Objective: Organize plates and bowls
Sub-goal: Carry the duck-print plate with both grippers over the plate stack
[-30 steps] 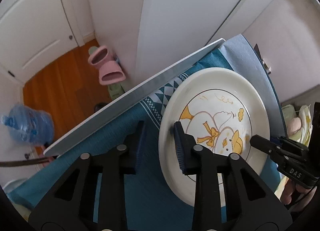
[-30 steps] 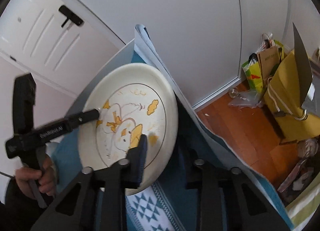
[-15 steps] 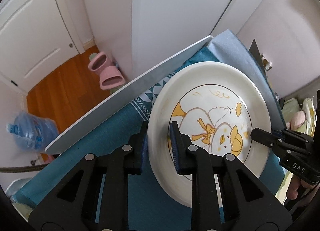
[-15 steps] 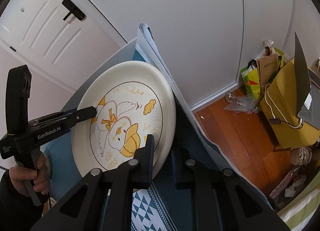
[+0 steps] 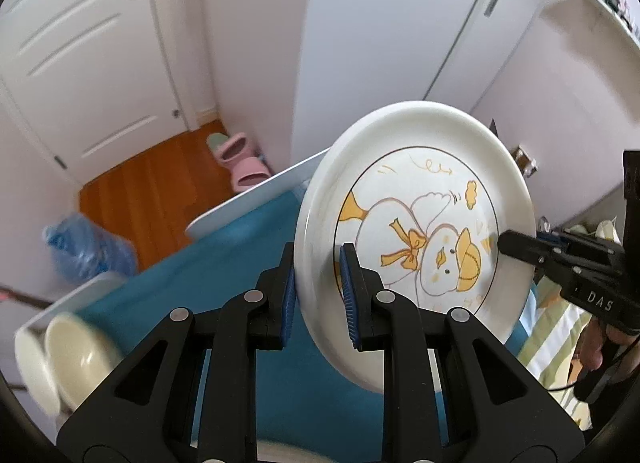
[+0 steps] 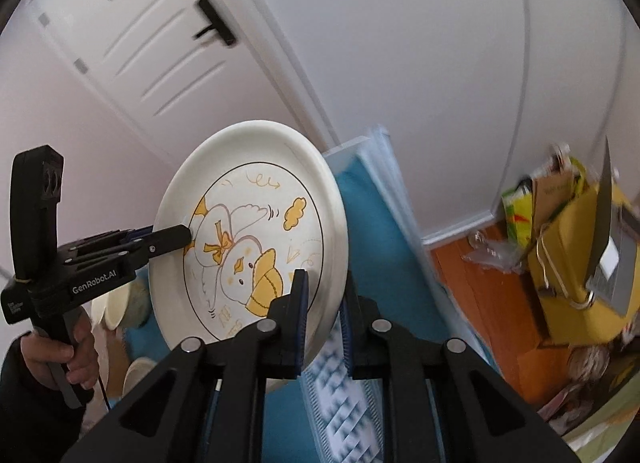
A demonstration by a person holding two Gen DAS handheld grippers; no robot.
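A white plate with a yellow duck drawing (image 5: 416,231) is held up off the blue tablecloth, tilted on edge. My left gripper (image 5: 318,291) is shut on its left rim. My right gripper (image 6: 324,319) is shut on the opposite rim of the same plate (image 6: 248,239). Each gripper shows in the other's view: the right one (image 5: 568,263) at the plate's right edge, the left one (image 6: 120,247) at its left edge. Two cream bowls (image 5: 68,359) stand on edge at the lower left of the left wrist view.
A blue tablecloth (image 5: 224,263) covers the white table (image 5: 256,195). Beyond the table are a white door (image 5: 80,63), pink slippers (image 5: 240,159) and a water jug (image 5: 88,247) on the wood floor. Yellow bags (image 6: 572,263) sit on the floor at right.
Both grippers have lifted the plate off the cloth and tilted it more upright. The left gripper closed on the rim about a second ago. The bowls have come into view.
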